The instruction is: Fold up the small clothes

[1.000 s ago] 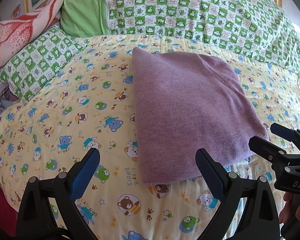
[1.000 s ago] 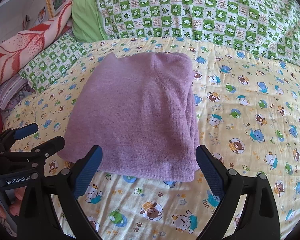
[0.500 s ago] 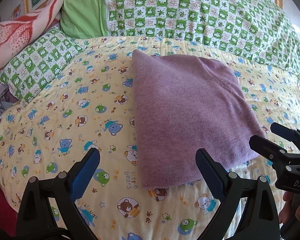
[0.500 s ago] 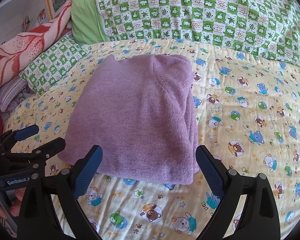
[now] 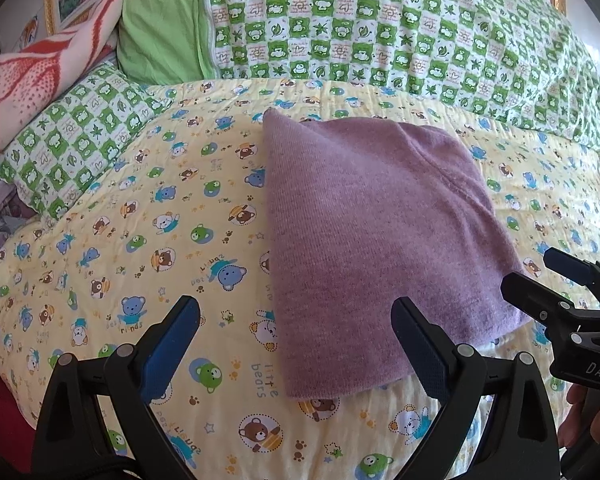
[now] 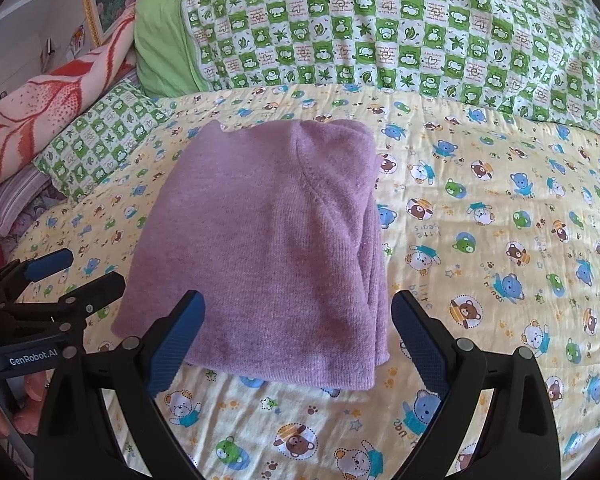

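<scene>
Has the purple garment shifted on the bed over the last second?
No. The purple garment lies on the same bear prints of the sheet; only the cameras drew back slightly.

Folded garment (image 5: 372, 232) on the bedspread (image 5: 148, 248), pillows (image 5: 380, 28) behind, blanket (image 5: 32, 80) far left

This is a home bedroom. A bed fills the frame, spread with a yellow quilt (image 5: 140, 240) printed with cartoon bears. Green-and-white checked pillows (image 5: 380, 40) lie along the top, a red-and-white blanket (image 5: 28, 88) at upper left, a gold-framed picture (image 6: 96, 8) behind.
</scene>
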The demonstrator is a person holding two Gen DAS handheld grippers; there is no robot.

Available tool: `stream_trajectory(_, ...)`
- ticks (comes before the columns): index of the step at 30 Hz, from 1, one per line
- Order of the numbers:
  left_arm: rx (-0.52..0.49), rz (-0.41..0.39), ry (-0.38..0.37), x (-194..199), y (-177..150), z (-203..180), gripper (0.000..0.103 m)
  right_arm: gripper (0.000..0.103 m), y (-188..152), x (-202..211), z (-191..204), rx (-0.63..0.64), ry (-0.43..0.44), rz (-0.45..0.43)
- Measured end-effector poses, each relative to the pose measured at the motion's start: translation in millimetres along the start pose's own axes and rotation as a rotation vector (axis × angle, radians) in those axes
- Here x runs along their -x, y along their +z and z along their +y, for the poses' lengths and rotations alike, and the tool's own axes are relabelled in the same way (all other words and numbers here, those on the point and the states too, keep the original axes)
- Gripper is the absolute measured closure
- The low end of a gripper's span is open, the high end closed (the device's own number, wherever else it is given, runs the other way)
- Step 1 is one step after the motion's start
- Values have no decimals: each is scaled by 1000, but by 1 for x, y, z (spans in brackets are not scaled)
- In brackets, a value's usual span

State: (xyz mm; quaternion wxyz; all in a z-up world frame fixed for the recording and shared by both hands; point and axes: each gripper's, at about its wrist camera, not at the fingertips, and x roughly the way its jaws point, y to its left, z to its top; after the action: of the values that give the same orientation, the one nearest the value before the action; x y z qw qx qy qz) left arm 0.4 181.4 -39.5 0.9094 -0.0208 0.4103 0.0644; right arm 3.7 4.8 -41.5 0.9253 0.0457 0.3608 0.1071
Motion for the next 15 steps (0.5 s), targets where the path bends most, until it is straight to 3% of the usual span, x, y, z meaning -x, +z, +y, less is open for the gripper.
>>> stream_trajectory(15, -8, 8, -2, -6, 6, 1, 6, 9, 7, -5, -5, -19, 3, 5)
